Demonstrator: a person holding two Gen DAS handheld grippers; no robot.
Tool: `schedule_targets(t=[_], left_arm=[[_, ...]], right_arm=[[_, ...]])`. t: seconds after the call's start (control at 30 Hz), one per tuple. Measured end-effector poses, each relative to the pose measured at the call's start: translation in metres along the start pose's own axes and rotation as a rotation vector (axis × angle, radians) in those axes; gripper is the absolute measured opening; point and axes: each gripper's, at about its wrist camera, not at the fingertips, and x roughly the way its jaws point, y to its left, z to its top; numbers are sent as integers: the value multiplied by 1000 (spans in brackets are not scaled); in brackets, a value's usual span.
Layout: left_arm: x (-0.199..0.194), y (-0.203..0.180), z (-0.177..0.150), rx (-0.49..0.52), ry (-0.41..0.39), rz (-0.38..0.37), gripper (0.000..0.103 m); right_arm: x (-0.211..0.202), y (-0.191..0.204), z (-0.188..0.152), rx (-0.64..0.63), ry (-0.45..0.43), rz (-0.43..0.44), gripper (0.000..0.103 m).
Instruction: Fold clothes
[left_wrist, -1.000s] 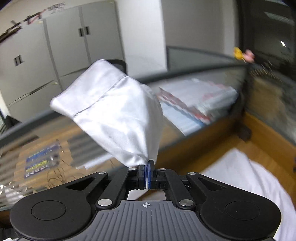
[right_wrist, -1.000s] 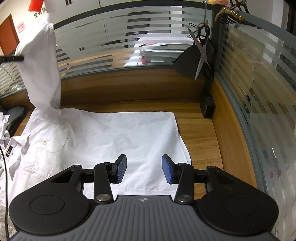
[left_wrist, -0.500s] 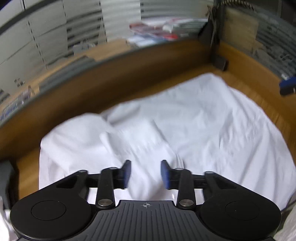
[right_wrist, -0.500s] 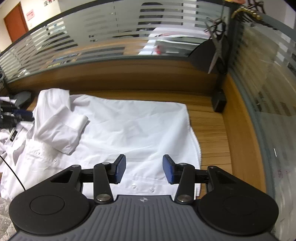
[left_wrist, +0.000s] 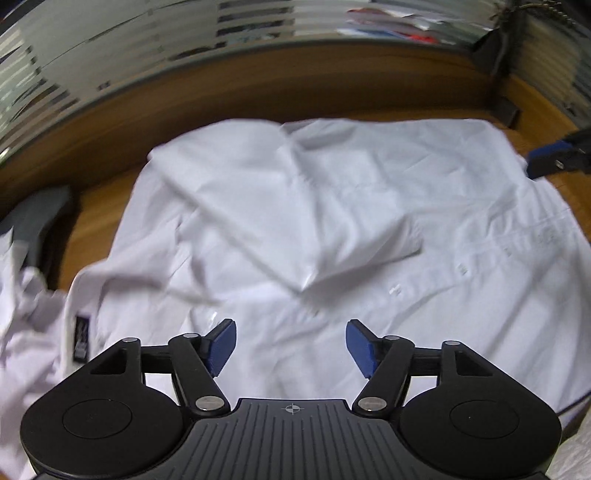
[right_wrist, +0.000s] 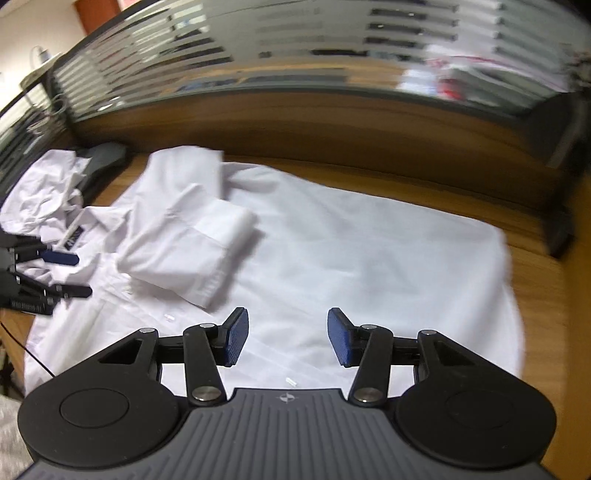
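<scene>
A second ago the left tool (left_wrist: 291, 345) pinched the white sleeve (left_wrist: 295, 206) high in the air; its jaws have just been opening, and now they stand spread with nothing between them, low over the shirt (left_wrist: 424, 295). The sleeve has dropped and lies folded across the chest of the shirt, cuff end toward the button placket. The right tool (right_wrist: 288, 336) has stayed spread and empty, but its view has swung left, so the scissors seen hanging at the partition before are out of its frame.

The shirt lies flat on the wooden desk (right_wrist: 535, 288), front up, collar toward the left tool. A dark label (left_wrist: 80, 338) sits inside the collar; its writing is too blurred to read.

The right view shows the left tool's blue fingers (right_wrist: 61, 257) at the collar, and a second crumpled white garment (right_wrist: 40, 192) beyond it beside a grey object (right_wrist: 105, 157). The left view shows a blue finger (left_wrist: 546, 160) of the right tool at the far hem, and the row of buttons (left_wrist: 463, 269).
</scene>
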Motion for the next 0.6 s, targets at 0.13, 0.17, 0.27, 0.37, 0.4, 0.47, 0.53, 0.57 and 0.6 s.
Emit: schedule_targets(t=[0.13,0.17,0.27,0.37,0.4,0.47,0.53,0.57,0.6], left_arm=[[-4,12,-13,-73,19,22,78],[-6,16,-15,-96,21,28,78],[-9,28,-22,-151,26,50,79],[-11,37,-27,-178,35,78,80],[-12,40,-28,-182,40,89,80],[-13,46,-31,-185,49,109,80],[-14,52,-33,-194,56,128,80],[-14,55,-34,-201,59,136,80],[-14,58,-35,-214,60,143,80]], right_arm=[[43,24,28,-52,29,67,54],[54,30,35,-69,37,82,55],[85,47,56,-115,60,126,60],[116,56,72,-130,89,152,67],[126,57,76,-132,100,156,71],[149,55,82,-121,121,150,73],[171,51,87,-99,143,141,73],[178,47,88,-77,152,144,73],[185,44,90,-54,159,151,73]])
